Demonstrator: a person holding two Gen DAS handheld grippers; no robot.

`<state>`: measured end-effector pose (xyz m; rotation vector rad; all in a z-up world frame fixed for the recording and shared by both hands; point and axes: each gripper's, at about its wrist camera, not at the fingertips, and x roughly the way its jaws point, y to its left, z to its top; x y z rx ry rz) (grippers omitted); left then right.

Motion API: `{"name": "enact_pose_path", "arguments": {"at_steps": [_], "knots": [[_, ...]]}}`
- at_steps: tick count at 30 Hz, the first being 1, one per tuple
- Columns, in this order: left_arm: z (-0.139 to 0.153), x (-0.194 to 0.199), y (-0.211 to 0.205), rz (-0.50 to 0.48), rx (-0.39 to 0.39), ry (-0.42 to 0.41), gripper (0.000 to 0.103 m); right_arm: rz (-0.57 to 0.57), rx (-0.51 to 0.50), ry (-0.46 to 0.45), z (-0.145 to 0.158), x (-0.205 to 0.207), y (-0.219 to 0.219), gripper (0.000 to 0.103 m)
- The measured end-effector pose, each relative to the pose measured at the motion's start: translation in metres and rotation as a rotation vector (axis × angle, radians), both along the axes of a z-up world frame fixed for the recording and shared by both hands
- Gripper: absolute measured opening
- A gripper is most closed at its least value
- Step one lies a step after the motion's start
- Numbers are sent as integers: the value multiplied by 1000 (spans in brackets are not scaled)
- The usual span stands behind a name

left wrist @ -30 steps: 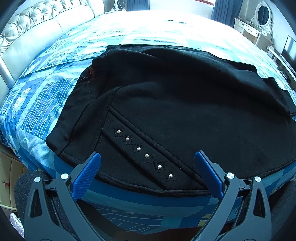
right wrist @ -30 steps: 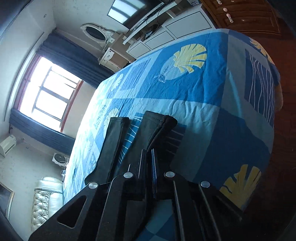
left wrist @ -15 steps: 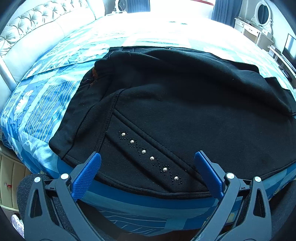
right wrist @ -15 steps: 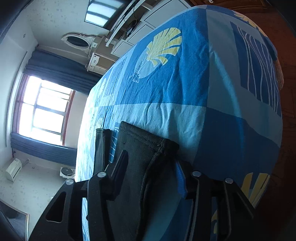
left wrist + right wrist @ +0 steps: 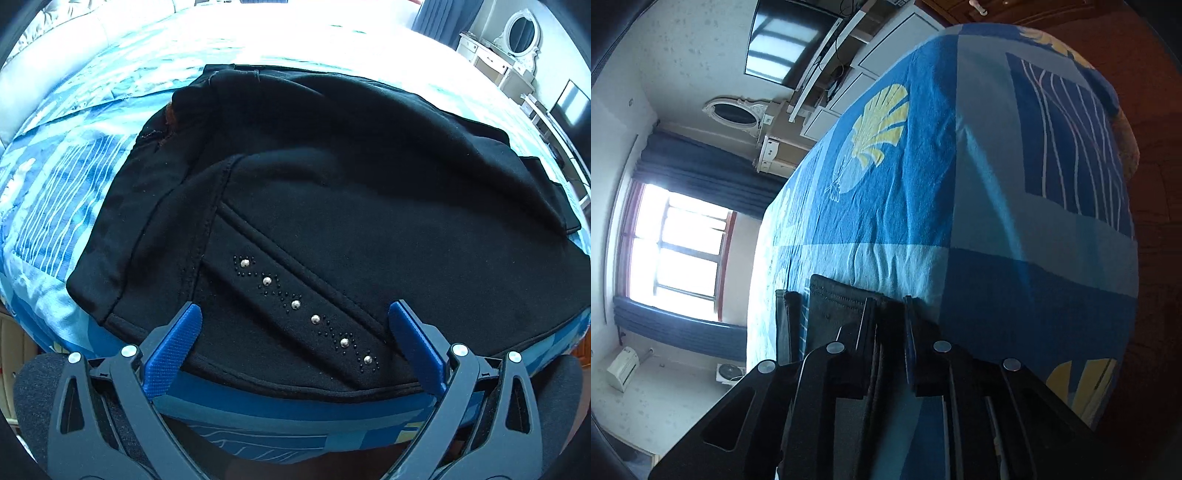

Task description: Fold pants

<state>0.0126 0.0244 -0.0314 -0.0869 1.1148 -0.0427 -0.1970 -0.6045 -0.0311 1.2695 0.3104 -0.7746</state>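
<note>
Black pants [image 5: 351,206] lie spread on the blue patterned bed, waist end toward me, with a studded pocket strip [image 5: 306,312] near the front hem. My left gripper [image 5: 293,325] is open, its blue pads straddling the waist edge without touching it. In the right wrist view, the right gripper [image 5: 888,314] is shut on the hem of a pant leg [image 5: 834,302], held edge-on at the bed surface. A second leg hem [image 5: 792,314] lies just to its left.
The bedspread [image 5: 923,192] reaches to the bed's edge on the right, with dark wooden floor [image 5: 1156,221] beyond. A padded headboard [image 5: 55,33] is at far left. A dresser with an oval mirror [image 5: 521,29] and a TV [image 5: 786,44] stand by the wall.
My right gripper opened around the leg hem half a second ago and has now closed on it. My left gripper moved closer to the waist edge, still open.
</note>
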Motion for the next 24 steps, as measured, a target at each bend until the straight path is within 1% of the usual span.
{"name": "enact_pose_path", "arguments": {"at_steps": [2,3,4,5,7,8,9,10,12,15,18,19,21,22,23,24], "knots": [[4,-1,2,-47,2,-9,101,-122,-59,45,17,-15,1,54],[7,-2,3,-79,4,-24,101,-122,-76,45,24,-15,1,54],[13,-4,5,-101,18,-50,101,-82,-90,40,32,-10,0,54],[23,-7,8,-124,29,-97,101,-25,-110,42,40,-1,2,54],[40,-10,16,-165,48,-185,101,109,-172,48,61,31,14,54],[48,-10,22,-184,47,-210,101,178,-205,49,71,47,25,54],[53,-6,28,-198,38,-215,101,246,-236,49,80,67,38,58],[58,1,36,-214,26,-205,101,311,-262,45,88,84,52,60],[62,22,53,-223,13,-157,101,442,-299,27,100,119,86,63],[59,58,82,-237,-30,-100,101,636,-338,19,109,172,140,67],[45,104,117,-242,-106,-36,101,837,-380,33,112,221,204,67],[41,116,127,-237,-129,-32,101,905,-400,40,113,235,225,67],[33,146,144,-226,-209,-11,100,1039,-454,57,114,263,269,67],[29,158,151,-213,-227,-6,99,1098,-486,72,114,275,288,67],[26,171,157,-205,-229,-7,92,1149,-518,88,114,285,306,67],[22,182,161,-208,-243,0,78,1194,-546,100,113,294,321,67]]}}
